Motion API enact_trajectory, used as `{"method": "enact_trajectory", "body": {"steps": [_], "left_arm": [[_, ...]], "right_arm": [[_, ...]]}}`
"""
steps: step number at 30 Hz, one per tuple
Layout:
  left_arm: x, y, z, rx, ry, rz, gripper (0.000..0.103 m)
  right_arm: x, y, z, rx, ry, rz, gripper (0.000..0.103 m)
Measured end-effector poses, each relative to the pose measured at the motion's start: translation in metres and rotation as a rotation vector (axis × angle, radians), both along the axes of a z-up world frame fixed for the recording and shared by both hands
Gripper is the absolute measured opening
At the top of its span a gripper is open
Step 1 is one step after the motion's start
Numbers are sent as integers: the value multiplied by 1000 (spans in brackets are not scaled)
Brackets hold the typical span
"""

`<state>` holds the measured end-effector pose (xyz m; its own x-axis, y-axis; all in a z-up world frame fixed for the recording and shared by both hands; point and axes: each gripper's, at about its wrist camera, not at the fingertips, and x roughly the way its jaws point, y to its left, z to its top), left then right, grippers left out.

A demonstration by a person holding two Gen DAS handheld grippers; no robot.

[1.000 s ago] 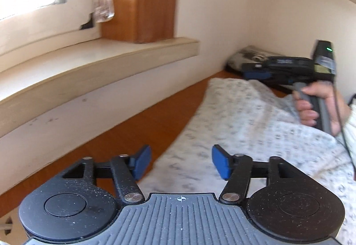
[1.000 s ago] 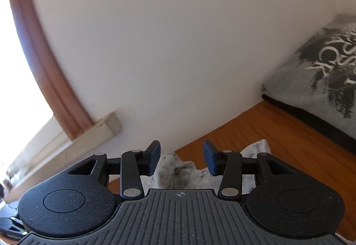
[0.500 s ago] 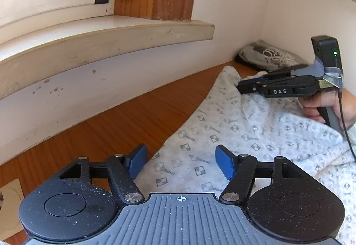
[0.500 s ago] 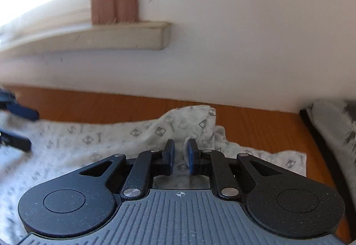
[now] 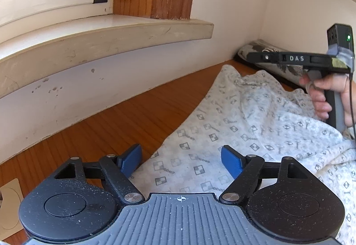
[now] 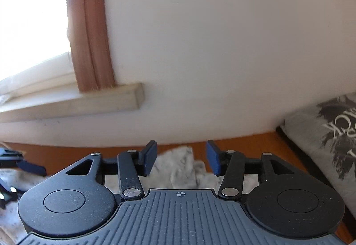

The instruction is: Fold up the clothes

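Both grippers are letting go: the right gripper (image 6: 180,161), pinched on a raised fold of the patterned garment (image 5: 233,133) half a second ago, has its jaws opening with the cloth peak between them but untouched; the left gripper (image 5: 181,161) is opening wider too, over the garment's near edge, gripping nothing; the garment lies spread on the wooden table (image 5: 111,131) beside the folded grey shirt (image 6: 329,140); I judge a fold just placed, regrasp next
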<state>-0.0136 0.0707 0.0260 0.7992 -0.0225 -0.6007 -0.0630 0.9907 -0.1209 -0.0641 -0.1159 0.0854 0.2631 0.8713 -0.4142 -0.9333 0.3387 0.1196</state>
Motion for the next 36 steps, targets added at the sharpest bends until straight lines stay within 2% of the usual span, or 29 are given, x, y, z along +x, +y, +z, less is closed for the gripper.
{"method": "enact_trajectory", "body": {"steps": [4, 6, 8, 11, 14, 16, 17, 23, 27, 29, 31, 36], "left_arm": [[0, 1, 1, 0, 0, -1, 83], [0, 1, 1, -1, 1, 1, 84], [0, 1, 1, -2, 2, 3, 86], [0, 1, 0, -2, 1, 2, 86], [1, 1, 0, -2, 2, -2, 87], [1, 0, 0, 0, 2, -3, 87], [1, 0, 0, 1, 2, -4, 88], [-5, 2, 5, -9, -29, 0, 88], [-18, 7, 20, -25, -66, 12, 88], [-33, 14, 30, -16, -78, 24, 94], [-53, 22, 37, 12, -85, 44, 99], [-120, 56, 42, 83, -62, 136, 100]], "right_arm": [[-9, 30, -11, -115, -4, 76, 29], [-17, 38, -16, -190, -21, 100, 27], [-17, 47, -22, -252, -89, 76, 26], [-7, 27, 0, -184, -106, 4, 26], [1, -21, 34, -75, -143, -85, 36], [7, -55, 48, -39, -145, -122, 51], [11, -70, 51, -39, -133, -135, 52], [7, -131, 28, -92, -83, -186, 55], [-15, -127, 8, -109, -72, -132, 61], [-34, -112, 4, -111, -77, -72, 70], [-54, -98, 2, -103, -91, -16, 77], [-91, -69, -8, -120, -130, 84, 82]]}}
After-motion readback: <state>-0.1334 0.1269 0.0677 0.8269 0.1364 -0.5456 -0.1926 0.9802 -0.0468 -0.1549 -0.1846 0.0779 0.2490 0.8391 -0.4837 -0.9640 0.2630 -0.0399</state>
